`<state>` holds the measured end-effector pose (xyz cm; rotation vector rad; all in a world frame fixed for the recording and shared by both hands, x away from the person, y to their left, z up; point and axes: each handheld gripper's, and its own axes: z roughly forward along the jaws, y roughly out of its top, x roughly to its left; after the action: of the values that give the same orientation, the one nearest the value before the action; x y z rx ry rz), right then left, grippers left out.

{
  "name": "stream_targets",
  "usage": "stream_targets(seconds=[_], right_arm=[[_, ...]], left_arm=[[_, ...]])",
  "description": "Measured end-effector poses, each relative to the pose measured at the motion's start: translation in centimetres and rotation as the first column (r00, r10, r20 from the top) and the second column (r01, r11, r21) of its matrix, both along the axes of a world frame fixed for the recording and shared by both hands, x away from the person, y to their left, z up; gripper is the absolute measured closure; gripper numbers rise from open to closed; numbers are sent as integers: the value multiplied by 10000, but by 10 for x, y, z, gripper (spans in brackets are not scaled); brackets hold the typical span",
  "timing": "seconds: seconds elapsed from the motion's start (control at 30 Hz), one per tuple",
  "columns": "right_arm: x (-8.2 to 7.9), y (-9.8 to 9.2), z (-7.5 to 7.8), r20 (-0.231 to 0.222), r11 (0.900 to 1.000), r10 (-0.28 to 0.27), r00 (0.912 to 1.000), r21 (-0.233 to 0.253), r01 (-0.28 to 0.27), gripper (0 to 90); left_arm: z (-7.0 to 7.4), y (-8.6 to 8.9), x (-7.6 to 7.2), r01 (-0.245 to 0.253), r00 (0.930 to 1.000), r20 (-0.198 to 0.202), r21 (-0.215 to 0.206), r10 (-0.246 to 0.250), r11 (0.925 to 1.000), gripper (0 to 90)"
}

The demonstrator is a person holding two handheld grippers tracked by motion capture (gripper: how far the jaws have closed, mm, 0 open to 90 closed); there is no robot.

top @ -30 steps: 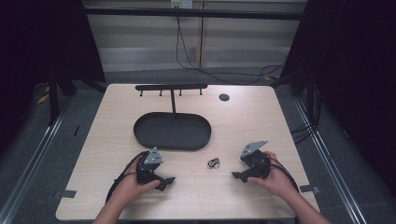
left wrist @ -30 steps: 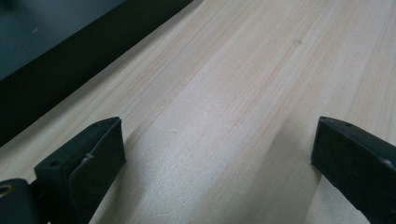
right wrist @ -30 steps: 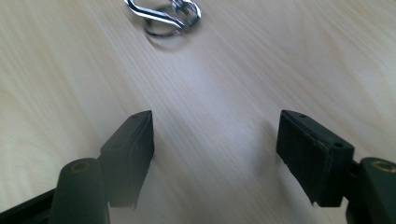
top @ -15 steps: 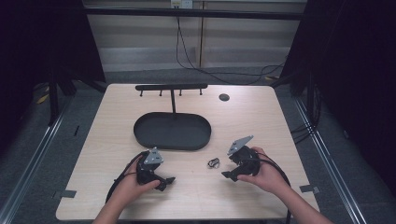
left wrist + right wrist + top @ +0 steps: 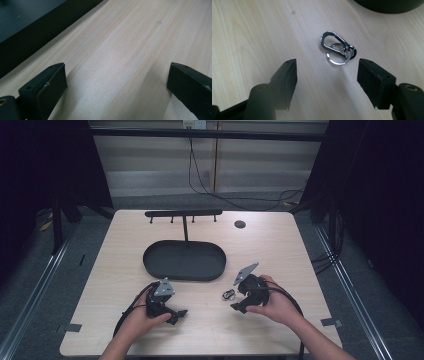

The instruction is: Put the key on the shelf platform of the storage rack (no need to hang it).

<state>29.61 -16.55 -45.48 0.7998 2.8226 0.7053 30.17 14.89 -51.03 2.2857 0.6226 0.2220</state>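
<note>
Right gripper (image 5: 239,306) moved left since a second ago, toward keyring (image 5: 338,50), now just at its 12 o'clock; jaws stood apart, pickup likely next. Left gripper (image 5: 177,316) stayed put on table (image 5: 300,255), jaws apart, empty.

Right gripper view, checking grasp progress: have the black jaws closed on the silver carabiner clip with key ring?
No: the right gripper stands open, the silver carabiner clip with key ring lying untouched beyond it.

Pale wood table (image 5: 300,250) on grey floor (image 5: 60,265). Far wall (image 5: 150,165) light, panelled; black cables (image 5: 200,175) hang down it. Dark curtains (image 5: 380,195) left and right. Dim overhead light.
</note>
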Motion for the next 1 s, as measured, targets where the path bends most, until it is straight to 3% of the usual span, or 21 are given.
stream_targets(seconds=[0.3,0.67,1.0], right_arm=[[11,14,-5,-96,9978,265,9996,-599,-270,352],[31,26,-8,-691,9873,808,9943,-1317,-893,389],[42,32,-10,-937,9869,905,9915,-1252,-1019,433]], left_arm=[[0,0,0,-19,10000,10,30,19,10000,24],[0,0,0,-24,10000,7,20,24,10000,24],[0,0,0,-21,10000,4,1,21,10000,24]])
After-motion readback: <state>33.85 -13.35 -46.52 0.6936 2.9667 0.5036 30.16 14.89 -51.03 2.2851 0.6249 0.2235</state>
